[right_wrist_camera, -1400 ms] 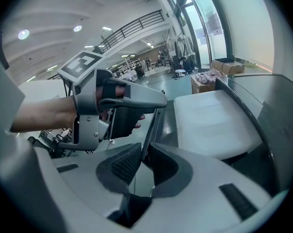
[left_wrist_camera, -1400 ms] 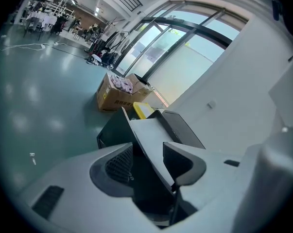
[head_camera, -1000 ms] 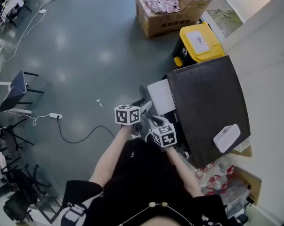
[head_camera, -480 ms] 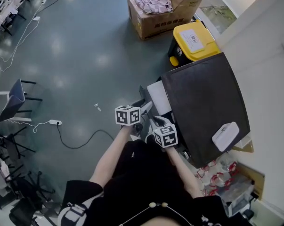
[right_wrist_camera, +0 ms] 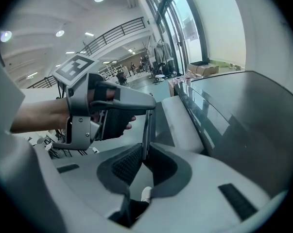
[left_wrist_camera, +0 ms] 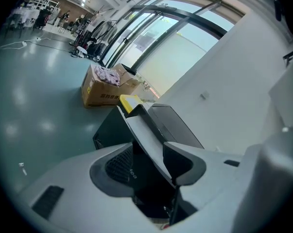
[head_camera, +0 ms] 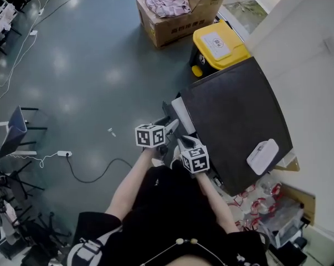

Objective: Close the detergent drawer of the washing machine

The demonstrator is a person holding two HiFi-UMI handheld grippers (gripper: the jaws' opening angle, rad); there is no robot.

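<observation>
The washing machine [head_camera: 239, 126] has a dark top and stands at the right. Its pale detergent drawer [head_camera: 180, 111] sticks out a short way from the front's left corner. My left gripper [head_camera: 169, 123] holds the drawer front with wide jaws; in the left gripper view the slab of the drawer [left_wrist_camera: 144, 130] fills the gap of the left gripper [left_wrist_camera: 151, 161]. My right gripper [head_camera: 184, 142] sits just beside it. Its jaws have just been closing, and the right gripper [right_wrist_camera: 145, 161] now pinches the drawer's thin edge [right_wrist_camera: 147, 130]. The left gripper [right_wrist_camera: 105, 113] also shows there.
A yellow-lidded bin [head_camera: 217, 44] stands beyond the machine, and behind it a cardboard box [head_camera: 175, 13] with clothes. A white object [head_camera: 263, 155] lies on the machine top. On the floor at the left are a cable with a power strip [head_camera: 64, 154] and a chair [head_camera: 17, 129].
The drawer sticks out less than a second ago. Both grippers have gone with it towards the machine front.
</observation>
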